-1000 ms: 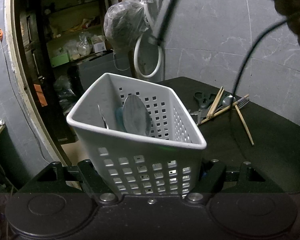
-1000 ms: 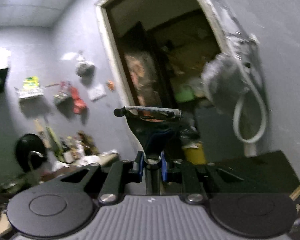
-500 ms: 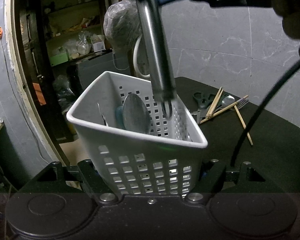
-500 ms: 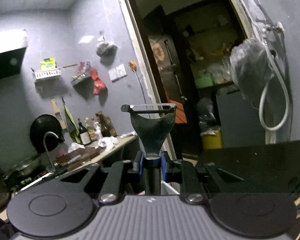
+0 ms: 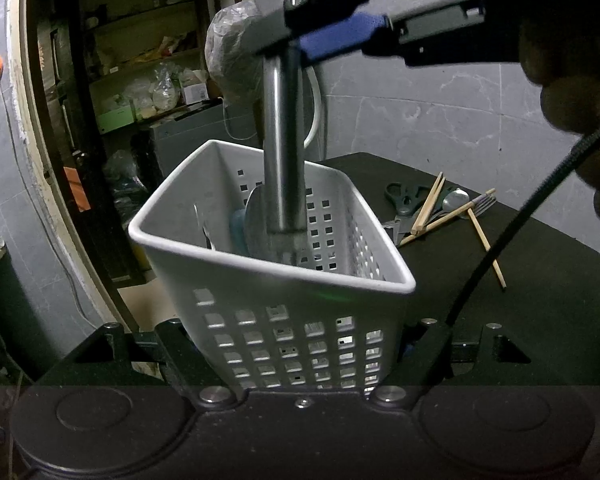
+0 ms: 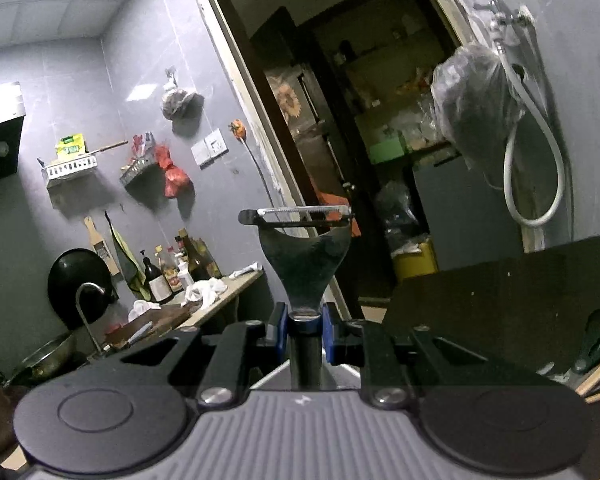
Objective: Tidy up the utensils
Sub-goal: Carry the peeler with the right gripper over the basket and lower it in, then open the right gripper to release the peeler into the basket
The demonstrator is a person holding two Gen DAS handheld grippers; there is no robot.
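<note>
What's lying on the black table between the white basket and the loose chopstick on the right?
In the left wrist view, scissors, a spoon, a fork and crossed chopsticks lie between the basket and loose chopstick.

The basket (image 5: 300,320) mouth is crowded: a peeler (image 5: 282,152) handle stands in its middle, with a spoon (image 5: 256,220) behind. On the dark surface (image 5: 540,300), chopsticks (image 5: 452,216), scissors (image 5: 404,200) and a fork (image 5: 482,204) clutter the far side; the near part lies bare.
</note>
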